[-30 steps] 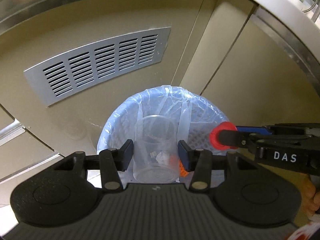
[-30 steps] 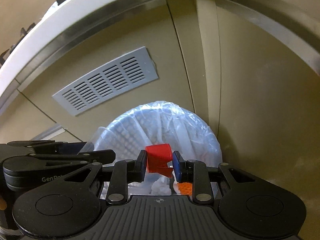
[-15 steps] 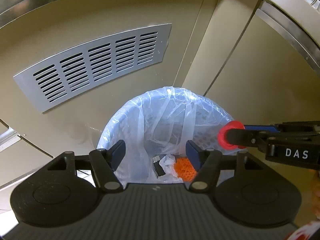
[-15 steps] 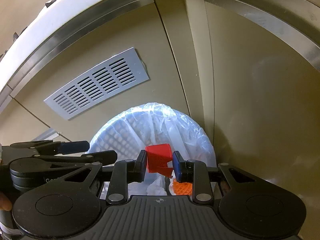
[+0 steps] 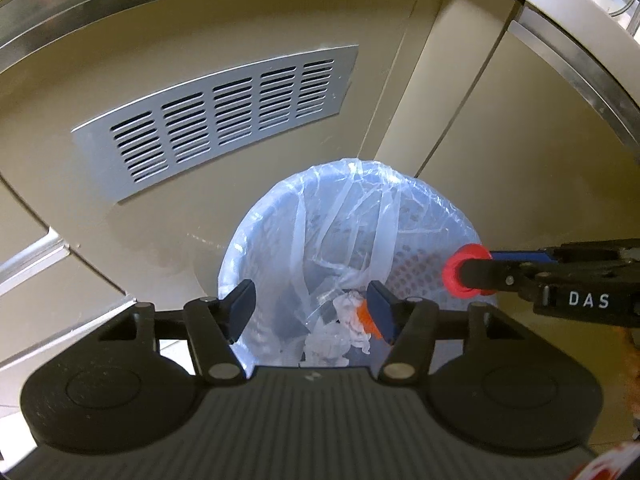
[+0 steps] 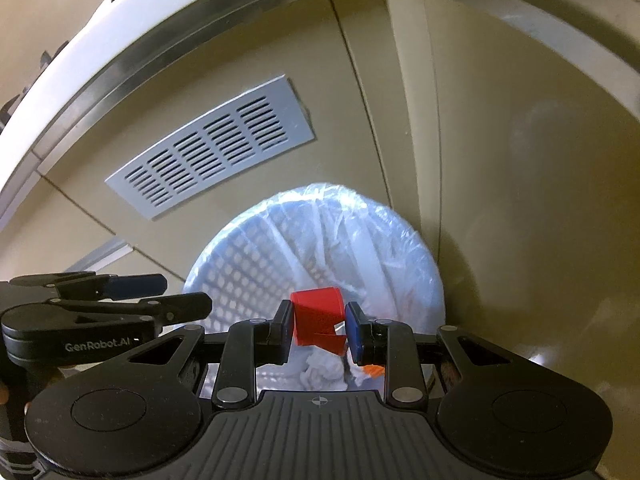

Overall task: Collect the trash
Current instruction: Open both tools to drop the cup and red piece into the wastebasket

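Observation:
A blue mesh trash basket [image 5: 440, 208], lined with a clear bag, stands on the floor against the cabinet. Crumpled white tissue [image 5: 348, 308] and an orange scrap [image 5: 362, 314] lie inside it. My left gripper [image 5: 310, 296] hovers over the basket's mouth; its jaws are closing with nothing between them. My right gripper [image 6: 319, 320] is shut on a small red plastic piece [image 6: 316, 304] and holds it above the basket [image 6: 240, 248]. In the left wrist view that red piece [image 5: 466, 270] hangs over the right rim. The left gripper [image 6: 186, 294] shows at the left of the right wrist view.
A grey vent grille [image 5: 216, 120] sits in the beige cabinet panel behind the basket. Metal trim and a white counter edge [image 6: 80, 60] run above. A vertical cabinet post [image 6: 404, 120] stands just right of the basket.
The clear plastic cup that my left gripper held a second ago is gone from its fingers, which have spread wider. The right gripper still holds the red piece.

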`<state>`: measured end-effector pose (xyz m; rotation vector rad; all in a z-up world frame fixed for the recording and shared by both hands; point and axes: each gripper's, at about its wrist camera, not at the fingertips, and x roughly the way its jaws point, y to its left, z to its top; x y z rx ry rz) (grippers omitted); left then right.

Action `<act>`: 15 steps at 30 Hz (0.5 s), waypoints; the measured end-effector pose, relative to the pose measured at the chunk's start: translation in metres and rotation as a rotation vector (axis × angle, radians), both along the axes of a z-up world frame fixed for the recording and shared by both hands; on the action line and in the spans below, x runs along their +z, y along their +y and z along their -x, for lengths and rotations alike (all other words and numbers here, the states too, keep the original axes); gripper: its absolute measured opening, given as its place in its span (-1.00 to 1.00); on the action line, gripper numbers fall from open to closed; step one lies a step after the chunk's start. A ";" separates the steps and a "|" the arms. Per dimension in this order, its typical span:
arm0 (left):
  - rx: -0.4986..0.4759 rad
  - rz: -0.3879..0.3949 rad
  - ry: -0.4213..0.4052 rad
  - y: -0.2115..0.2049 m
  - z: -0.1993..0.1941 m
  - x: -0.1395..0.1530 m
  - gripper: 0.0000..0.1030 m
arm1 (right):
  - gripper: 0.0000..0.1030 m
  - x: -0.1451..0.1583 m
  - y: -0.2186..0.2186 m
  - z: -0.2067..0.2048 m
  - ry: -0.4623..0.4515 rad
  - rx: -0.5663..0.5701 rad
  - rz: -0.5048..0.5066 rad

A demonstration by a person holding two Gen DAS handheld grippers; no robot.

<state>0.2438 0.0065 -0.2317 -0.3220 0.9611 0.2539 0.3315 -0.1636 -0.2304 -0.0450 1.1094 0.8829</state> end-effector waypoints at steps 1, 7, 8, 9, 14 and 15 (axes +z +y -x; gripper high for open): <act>0.002 0.002 0.002 0.000 0.001 0.000 0.13 | -0.45 -0.001 0.001 0.002 0.003 0.006 0.002; 0.007 0.013 0.014 -0.002 0.008 -0.002 0.13 | -0.45 -0.011 0.006 0.010 0.031 0.035 0.020; 0.008 0.013 0.014 -0.003 0.008 -0.002 0.13 | -0.45 -0.012 0.007 0.010 0.033 0.037 0.021; 0.008 0.014 0.014 -0.003 0.009 -0.003 0.13 | -0.45 -0.014 0.009 0.010 0.042 0.041 0.021; 0.015 0.017 0.015 -0.003 0.011 -0.003 0.13 | -0.10 -0.019 0.013 0.010 0.074 0.052 0.045; 0.016 0.016 0.016 -0.003 0.012 -0.002 0.13 | 0.02 -0.018 0.013 0.012 0.063 0.053 0.045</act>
